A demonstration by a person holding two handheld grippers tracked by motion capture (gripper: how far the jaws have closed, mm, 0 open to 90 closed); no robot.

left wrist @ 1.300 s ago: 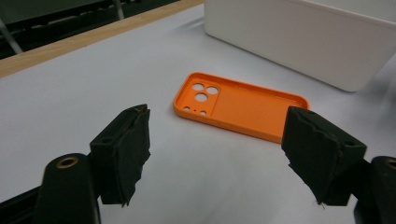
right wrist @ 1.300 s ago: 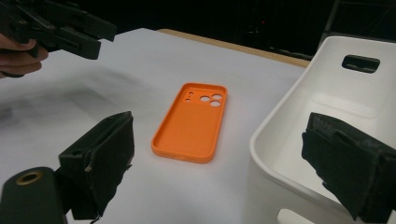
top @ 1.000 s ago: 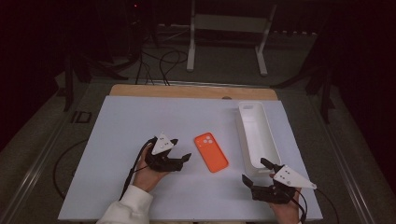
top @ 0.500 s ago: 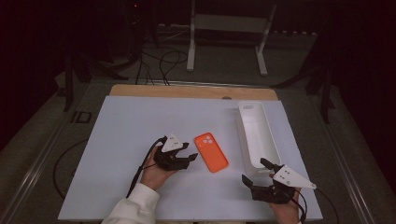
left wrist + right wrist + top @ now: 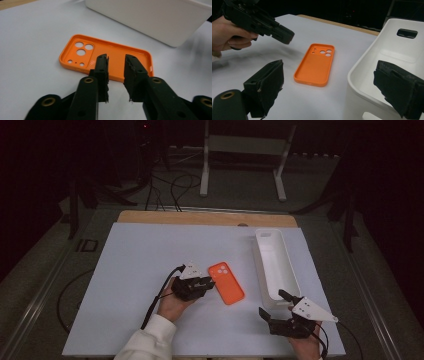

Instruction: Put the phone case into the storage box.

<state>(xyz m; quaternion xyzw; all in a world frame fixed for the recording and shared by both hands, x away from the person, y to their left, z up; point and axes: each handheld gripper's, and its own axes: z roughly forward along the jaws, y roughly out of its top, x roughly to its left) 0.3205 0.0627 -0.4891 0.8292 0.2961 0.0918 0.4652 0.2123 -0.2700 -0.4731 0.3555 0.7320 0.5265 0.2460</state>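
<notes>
An orange phone case [image 5: 226, 282] [image 5: 115, 48] [image 5: 315, 65] lies hollow side up on the white table [image 5: 145, 255], camera holes toward the far end. My left gripper [image 5: 210, 283] [image 5: 116, 58] hovers at the case's left long edge, its tips just over that rim. Its jaws have just been closing and stand a narrow gap apart, with nothing between them and no pad pressing on the case. My right gripper [image 5: 275, 304] [image 5: 329, 75] rests near the table's front right, open wide and empty, one jaw in front of the white tray's [image 5: 257, 262] [image 5: 362, 67] near end.
The long white tray [image 5: 150, 20] is empty and lies lengthwise just right of the case. A wooden strip [image 5: 200, 217] runs along the table's far edge. A metal stand [image 5: 245, 150] and cables [image 5: 175, 185] sit on the dark floor beyond.
My left gripper slid right toward the phone case and its jaws narrowed. The right gripper, the case and the tray stayed put.
</notes>
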